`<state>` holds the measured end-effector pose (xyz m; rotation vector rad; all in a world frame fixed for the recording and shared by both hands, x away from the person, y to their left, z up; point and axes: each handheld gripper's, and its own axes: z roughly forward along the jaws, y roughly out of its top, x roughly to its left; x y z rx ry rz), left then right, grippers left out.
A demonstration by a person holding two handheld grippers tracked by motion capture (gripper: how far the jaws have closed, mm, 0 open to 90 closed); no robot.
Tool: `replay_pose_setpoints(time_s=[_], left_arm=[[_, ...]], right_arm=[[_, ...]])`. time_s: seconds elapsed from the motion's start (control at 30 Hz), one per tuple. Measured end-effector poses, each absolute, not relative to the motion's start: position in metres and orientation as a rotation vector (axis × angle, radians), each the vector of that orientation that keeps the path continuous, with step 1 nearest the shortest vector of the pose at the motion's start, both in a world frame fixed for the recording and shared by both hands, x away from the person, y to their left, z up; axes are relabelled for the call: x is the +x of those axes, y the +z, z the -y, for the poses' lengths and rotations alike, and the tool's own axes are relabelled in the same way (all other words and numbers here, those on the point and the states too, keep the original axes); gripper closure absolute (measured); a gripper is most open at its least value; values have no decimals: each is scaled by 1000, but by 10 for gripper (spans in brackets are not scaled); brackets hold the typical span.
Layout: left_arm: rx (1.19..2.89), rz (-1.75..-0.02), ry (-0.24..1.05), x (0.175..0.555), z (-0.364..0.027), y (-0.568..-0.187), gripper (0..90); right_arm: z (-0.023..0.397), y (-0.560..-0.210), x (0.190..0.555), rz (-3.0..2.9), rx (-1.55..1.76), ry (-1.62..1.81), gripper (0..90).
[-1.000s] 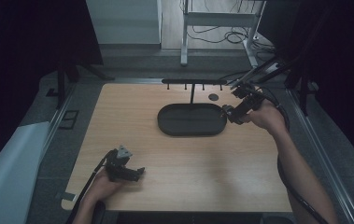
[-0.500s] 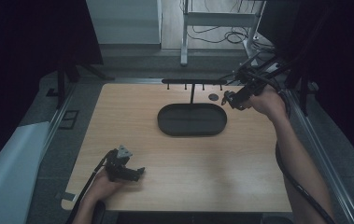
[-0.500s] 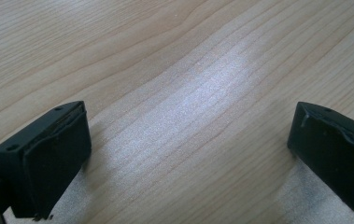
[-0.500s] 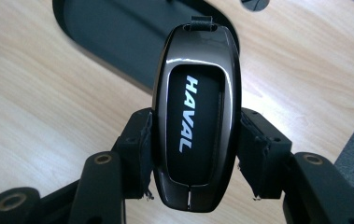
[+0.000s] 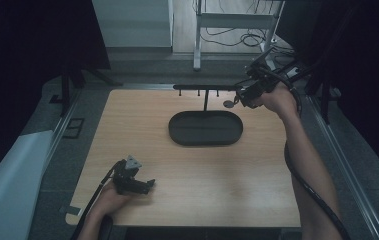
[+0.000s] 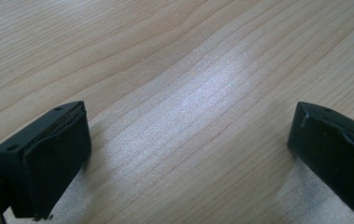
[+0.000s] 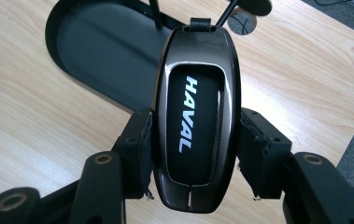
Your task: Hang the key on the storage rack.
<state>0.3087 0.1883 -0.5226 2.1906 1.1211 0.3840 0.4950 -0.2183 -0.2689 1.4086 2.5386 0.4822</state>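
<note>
A glossy black car key fob (image 7: 195,116) with white lettering sits upright between the jaws of my right gripper (image 7: 195,156), which is shut on its sides. In the high view that right gripper (image 5: 246,94) hangs in the air at the right end of a black hook rail (image 5: 204,87), above the far right of the black oval tray (image 5: 177,135). My left gripper (image 5: 144,186) rests near the table's front left edge. Its jaws stand wide apart over bare wood, with nothing between the left gripper (image 6: 188,154) pads.
The rail stands on a thin post (image 5: 205,100) behind the tray and carries several small hooks. A small grey disc (image 5: 228,104) lies on the wood beside the tray's far right. Black cable trails from each gripper. Dark stands flank the table.
My right gripper has risen and moved away from the tray's right end toward the right end of the rail, with the fob still in it. The left hand has stayed put.
</note>
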Motion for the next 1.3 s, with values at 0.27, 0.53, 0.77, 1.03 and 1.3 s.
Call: replay_pose_setpoints(time_s=[0.27,0.53,0.77,1.03,1.3], left_arm=[[2188,-1124,382,308,-188,-523,0],[2186,-1126,385,308,-188,-523,0],[2188,-1126,382,308,-188,-523,0],[2187,-1126,380,309,-188,-523,0],[2187,-1126,380,309,-188,-523,0]], right_arm=[[216,-261,503,-2513,1415,486,499],[215,-253,509,-2485,1426,486,499],[217,-258,517,-2429,1451,474,499],[224,-268,521,-2381,1464,424,499],[232,-280,521,-2388,1472,385,499]])
